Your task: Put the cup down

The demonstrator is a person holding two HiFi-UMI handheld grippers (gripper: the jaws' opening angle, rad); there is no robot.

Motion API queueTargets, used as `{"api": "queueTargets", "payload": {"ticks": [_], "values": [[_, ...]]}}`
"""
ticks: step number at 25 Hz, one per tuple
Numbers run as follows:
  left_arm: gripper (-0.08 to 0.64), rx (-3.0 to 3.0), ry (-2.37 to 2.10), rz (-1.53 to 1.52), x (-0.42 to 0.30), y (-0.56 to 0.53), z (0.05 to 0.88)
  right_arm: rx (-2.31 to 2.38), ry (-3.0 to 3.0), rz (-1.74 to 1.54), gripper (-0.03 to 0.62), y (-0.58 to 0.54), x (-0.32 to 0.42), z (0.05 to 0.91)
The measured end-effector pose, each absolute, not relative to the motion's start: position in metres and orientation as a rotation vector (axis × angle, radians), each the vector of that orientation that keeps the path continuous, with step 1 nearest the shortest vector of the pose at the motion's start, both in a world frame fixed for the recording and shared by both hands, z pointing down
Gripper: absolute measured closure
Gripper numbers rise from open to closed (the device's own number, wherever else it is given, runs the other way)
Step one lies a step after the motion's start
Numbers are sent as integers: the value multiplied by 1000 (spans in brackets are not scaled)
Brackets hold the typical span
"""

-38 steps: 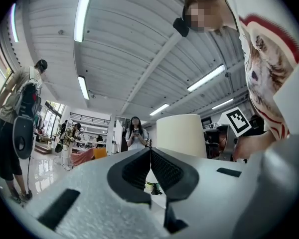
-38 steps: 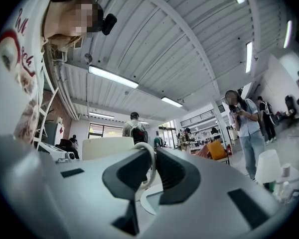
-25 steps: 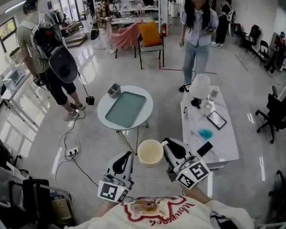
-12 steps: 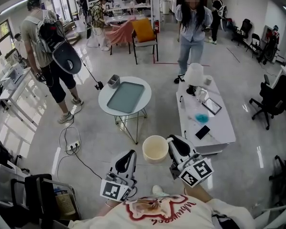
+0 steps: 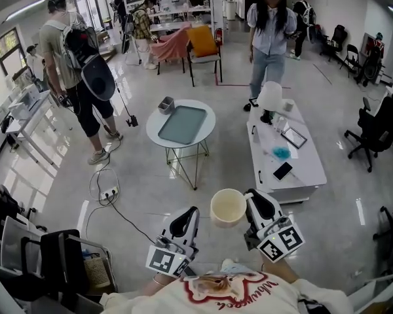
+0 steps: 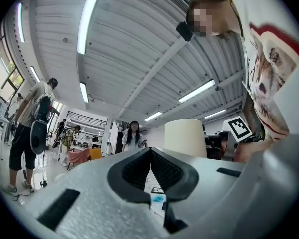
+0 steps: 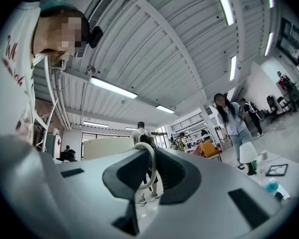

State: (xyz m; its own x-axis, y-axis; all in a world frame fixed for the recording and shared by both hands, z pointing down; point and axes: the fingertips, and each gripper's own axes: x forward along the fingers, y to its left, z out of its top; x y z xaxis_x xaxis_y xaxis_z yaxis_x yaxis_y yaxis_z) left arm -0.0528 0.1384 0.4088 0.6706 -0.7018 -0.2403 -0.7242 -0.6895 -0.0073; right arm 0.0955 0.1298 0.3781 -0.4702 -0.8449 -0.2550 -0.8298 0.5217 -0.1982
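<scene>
A cream cup [image 5: 228, 207] hangs in the air above the floor, in front of the person's chest. My right gripper [image 5: 248, 201] is shut on the cup's handle [image 7: 150, 159], which loops between its pads; the cup's wall [image 7: 107, 147] shows to the left of the jaws. My left gripper [image 5: 190, 214] is held to the left of the cup, apart from it, with its jaws pressed together and nothing between them. In the left gripper view the cup [image 6: 185, 136] stands upright beyond the left gripper [image 6: 150, 153].
A round white table [image 5: 206, 131] with a teal tray [image 5: 183, 124] and a small grey box [image 5: 166, 104] stands ahead. A long white table [image 5: 300, 175] at the right carries a lamp [image 5: 270, 97], a tablet and a phone. People stand at the left [image 5: 72, 64] and behind [image 5: 270, 28]. A cable and power strip [image 5: 108, 193] lie on the floor.
Both grippers and the held cup have drifted right and lower in the head view. The tables now sit higher in the picture. The grip on the handle is unchanged.
</scene>
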Motion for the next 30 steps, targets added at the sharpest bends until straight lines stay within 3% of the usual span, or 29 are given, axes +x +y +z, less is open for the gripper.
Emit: {"api": "queueTargets", "payload": {"ticks": [30], "values": [[545,-2786,1205,344,-10,182,399,-1364,2466,-20,531,163,123,380]]}}
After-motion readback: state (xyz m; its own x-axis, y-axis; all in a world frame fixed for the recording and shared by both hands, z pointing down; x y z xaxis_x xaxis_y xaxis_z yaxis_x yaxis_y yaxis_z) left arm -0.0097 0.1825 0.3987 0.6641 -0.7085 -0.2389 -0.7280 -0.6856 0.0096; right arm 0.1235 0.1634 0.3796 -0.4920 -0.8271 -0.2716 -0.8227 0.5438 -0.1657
